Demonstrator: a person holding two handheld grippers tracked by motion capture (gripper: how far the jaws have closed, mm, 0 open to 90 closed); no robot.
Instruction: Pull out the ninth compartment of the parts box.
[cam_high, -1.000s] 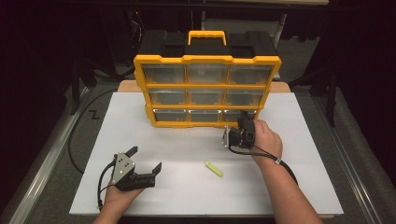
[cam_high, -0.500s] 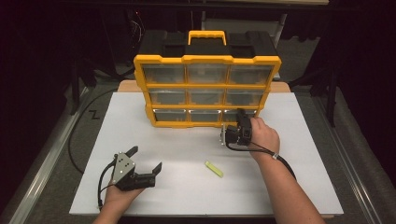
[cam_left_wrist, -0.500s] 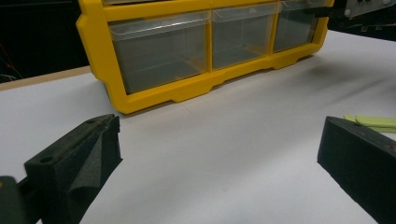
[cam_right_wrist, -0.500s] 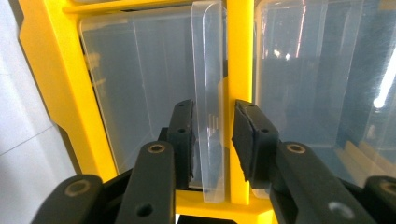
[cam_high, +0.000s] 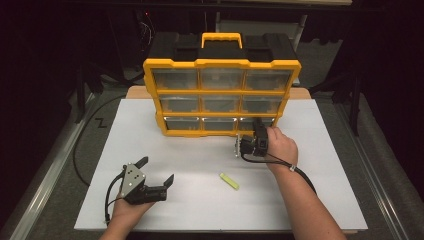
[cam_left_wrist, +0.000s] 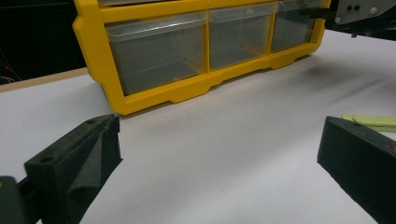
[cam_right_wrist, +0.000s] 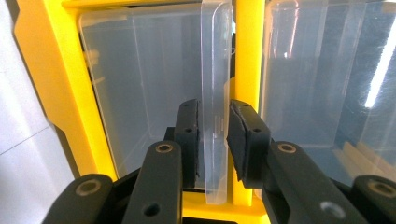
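The right gripper (cam_right_wrist: 214, 140), its jaws just closing, pinches the clear pull tab (cam_right_wrist: 215, 93) of the bottom-right drawer (cam_high: 256, 123) directly ahead, apparently pads touching, tab edge-on between them, far from the spread left gripper (cam_high: 155, 172).

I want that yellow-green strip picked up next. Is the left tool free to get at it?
Probably yes: the left tool is open and empty, and bare table lies between it and the strip.

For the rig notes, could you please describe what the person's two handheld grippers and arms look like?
Both grippers are black. The left gripper has two wedge-shaped foam-padded jaws, a grey three-cornered plate on top and a black cable. The right gripper has bolted jaw arms and a black cable. Both forearms are bare, with a thin band at the right wrist.
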